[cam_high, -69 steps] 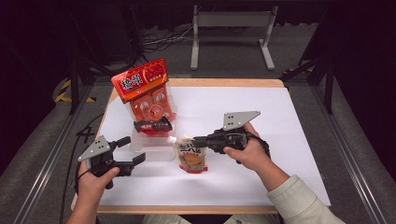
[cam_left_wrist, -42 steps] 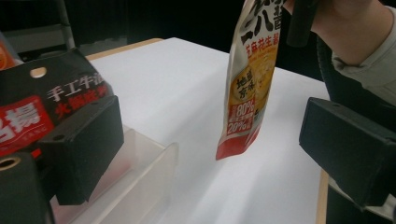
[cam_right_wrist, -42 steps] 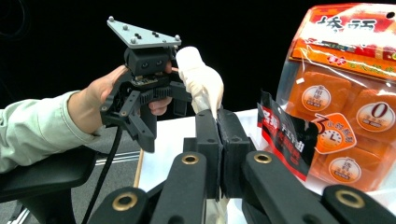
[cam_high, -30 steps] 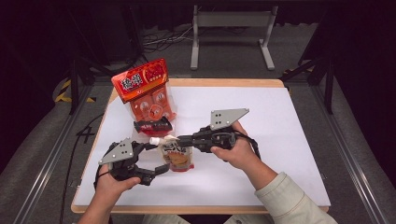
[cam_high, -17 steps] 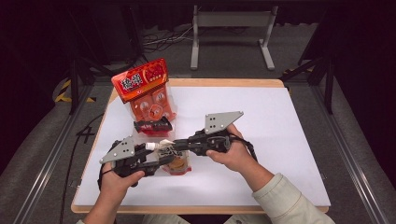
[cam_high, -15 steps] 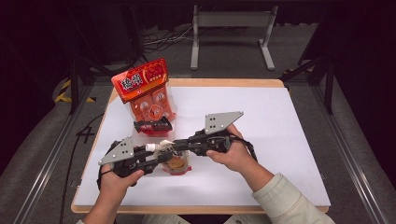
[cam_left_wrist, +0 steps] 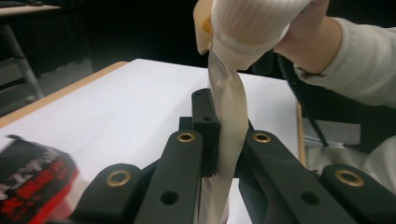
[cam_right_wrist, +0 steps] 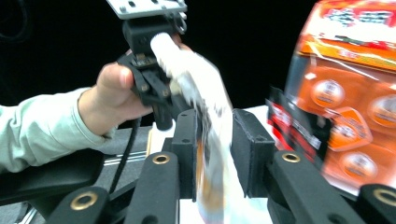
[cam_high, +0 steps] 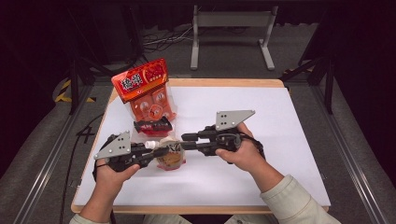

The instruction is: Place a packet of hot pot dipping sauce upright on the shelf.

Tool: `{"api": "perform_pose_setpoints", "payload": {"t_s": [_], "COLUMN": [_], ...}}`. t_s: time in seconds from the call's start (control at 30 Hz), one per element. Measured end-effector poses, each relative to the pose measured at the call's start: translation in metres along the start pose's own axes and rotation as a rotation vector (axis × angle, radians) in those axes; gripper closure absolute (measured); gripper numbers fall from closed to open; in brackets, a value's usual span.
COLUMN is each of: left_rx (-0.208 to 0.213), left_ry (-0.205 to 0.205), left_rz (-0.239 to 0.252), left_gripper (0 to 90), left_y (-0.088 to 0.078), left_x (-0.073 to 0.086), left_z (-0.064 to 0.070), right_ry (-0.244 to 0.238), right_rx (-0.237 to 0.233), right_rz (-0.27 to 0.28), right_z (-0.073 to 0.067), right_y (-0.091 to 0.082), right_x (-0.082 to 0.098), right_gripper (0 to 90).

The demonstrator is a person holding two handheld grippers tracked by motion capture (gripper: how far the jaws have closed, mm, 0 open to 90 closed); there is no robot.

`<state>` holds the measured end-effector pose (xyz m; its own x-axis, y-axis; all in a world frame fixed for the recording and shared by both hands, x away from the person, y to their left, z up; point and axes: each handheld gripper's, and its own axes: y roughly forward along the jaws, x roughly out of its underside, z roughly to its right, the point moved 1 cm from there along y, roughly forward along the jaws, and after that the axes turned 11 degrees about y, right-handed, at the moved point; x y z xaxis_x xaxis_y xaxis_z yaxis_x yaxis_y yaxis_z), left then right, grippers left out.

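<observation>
At the lower left of the high view, the left gripper was pinching a small spouted pouch just below its white cap, above the white desk. From the right, the right gripper had just been opening, its jaws spread either side of the pouch with a gap at one pad. The hand-over looked almost done: the left held the pouch; the right had yet to pull clear. A large orange snack bag stood behind, upper left.
</observation>
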<state>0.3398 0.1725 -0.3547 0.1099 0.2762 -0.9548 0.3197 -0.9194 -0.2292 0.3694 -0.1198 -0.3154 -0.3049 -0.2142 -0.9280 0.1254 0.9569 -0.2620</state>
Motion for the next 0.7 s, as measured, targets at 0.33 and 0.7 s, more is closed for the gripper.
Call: {"api": "perform_pose_setpoints", "payload": {"t_s": [0.33, 0.7], "left_rx": [-0.072, -0.131], "left_ry": [-0.005, -0.002], "left_rz": [0.001, 0.004], "left_gripper": [87.9, 88.1], "left_y": [-0.016, -0.029], "left_x": [-0.006, -0.005], "left_z": [-0.014, -0.023], "right_ry": [0.011, 0.055], "right_rx": [0.196, 0.378], "right_rz": [0.004, -0.005], "right_z": [0.006, 0.007], "right_y": [-0.040, -0.082], "right_x": [0.015, 0.036], "right_gripper": [64.4, 55.3]}}
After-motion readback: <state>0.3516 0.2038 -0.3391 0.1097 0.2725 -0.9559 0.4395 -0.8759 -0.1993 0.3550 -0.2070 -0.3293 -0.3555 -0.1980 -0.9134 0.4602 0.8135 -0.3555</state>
